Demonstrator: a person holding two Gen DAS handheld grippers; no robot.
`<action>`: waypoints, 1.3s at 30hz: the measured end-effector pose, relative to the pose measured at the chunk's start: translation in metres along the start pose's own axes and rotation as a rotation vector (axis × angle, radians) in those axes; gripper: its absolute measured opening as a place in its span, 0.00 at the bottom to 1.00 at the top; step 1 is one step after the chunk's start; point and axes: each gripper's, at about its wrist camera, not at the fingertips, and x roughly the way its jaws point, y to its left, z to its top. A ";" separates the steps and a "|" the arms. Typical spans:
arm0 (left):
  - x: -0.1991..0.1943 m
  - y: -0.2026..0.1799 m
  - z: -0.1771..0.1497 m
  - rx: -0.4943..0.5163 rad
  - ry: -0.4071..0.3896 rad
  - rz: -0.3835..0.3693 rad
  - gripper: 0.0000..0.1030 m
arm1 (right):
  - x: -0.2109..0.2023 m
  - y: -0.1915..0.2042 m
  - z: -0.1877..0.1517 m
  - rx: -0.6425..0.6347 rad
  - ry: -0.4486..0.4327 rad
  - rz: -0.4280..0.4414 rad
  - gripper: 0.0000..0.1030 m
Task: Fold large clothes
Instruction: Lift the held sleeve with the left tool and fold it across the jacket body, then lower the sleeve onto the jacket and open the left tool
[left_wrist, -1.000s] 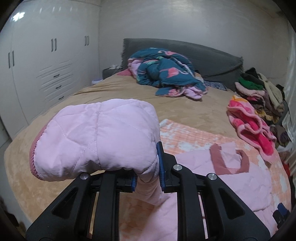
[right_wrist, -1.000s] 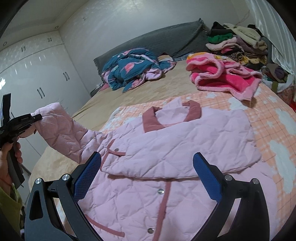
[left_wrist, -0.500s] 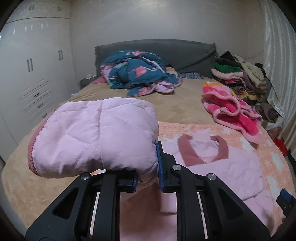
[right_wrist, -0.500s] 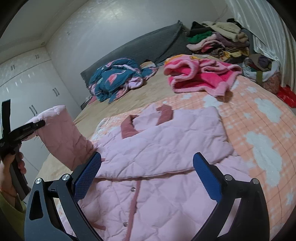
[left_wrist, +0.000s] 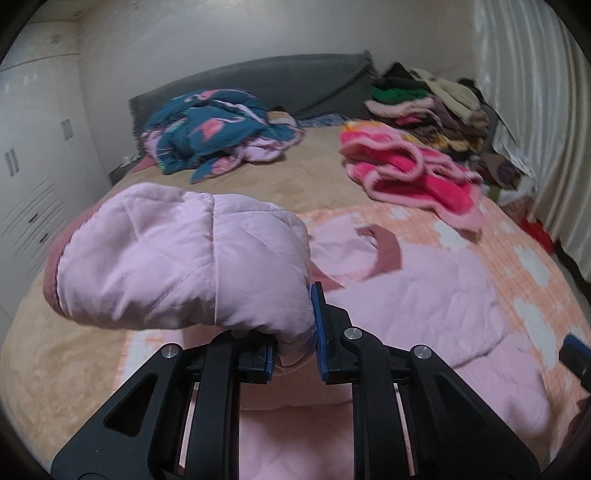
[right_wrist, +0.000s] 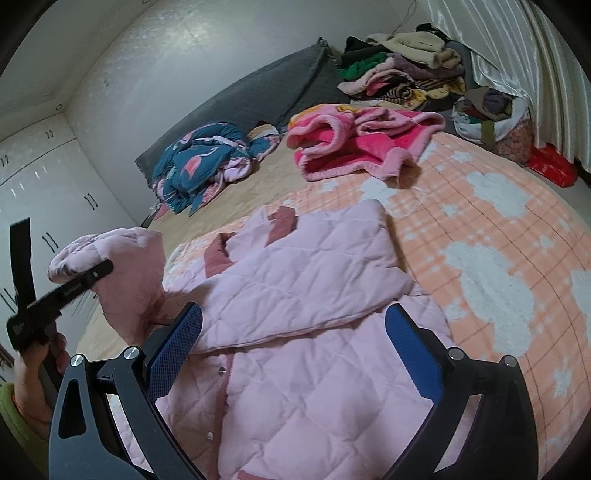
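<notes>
Left gripper (left_wrist: 293, 347) jaws clamped tight; right gripper (right_wrist: 293, 345) jaws spread wide.

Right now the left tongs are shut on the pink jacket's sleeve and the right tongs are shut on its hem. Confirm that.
Not quite. The left tongs are shut on the pink jacket's sleeve, but the right tongs stand open above the jacket's front, gripping nothing; the right wrist view shows this.

- You have one pink quilted jacket (right_wrist: 314, 295) spread out.
- You have two tools: left tool (left_wrist: 293, 347), right tool (right_wrist: 293, 354).
- One bright pink fleece garment (right_wrist: 354, 144).
- One teal flamingo bundle (right_wrist: 207, 162).
- One stacked clothes pile (right_wrist: 402, 70).
</notes>
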 end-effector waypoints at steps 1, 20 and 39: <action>0.004 -0.010 -0.004 0.021 0.005 -0.019 0.09 | 0.000 -0.002 0.000 0.002 0.001 -0.003 0.96; 0.061 -0.079 -0.065 0.125 0.145 -0.107 0.13 | -0.007 -0.049 -0.007 0.076 0.011 -0.075 0.96; 0.050 -0.106 -0.098 0.295 0.199 -0.134 0.75 | -0.001 -0.034 -0.006 0.059 0.048 -0.058 0.96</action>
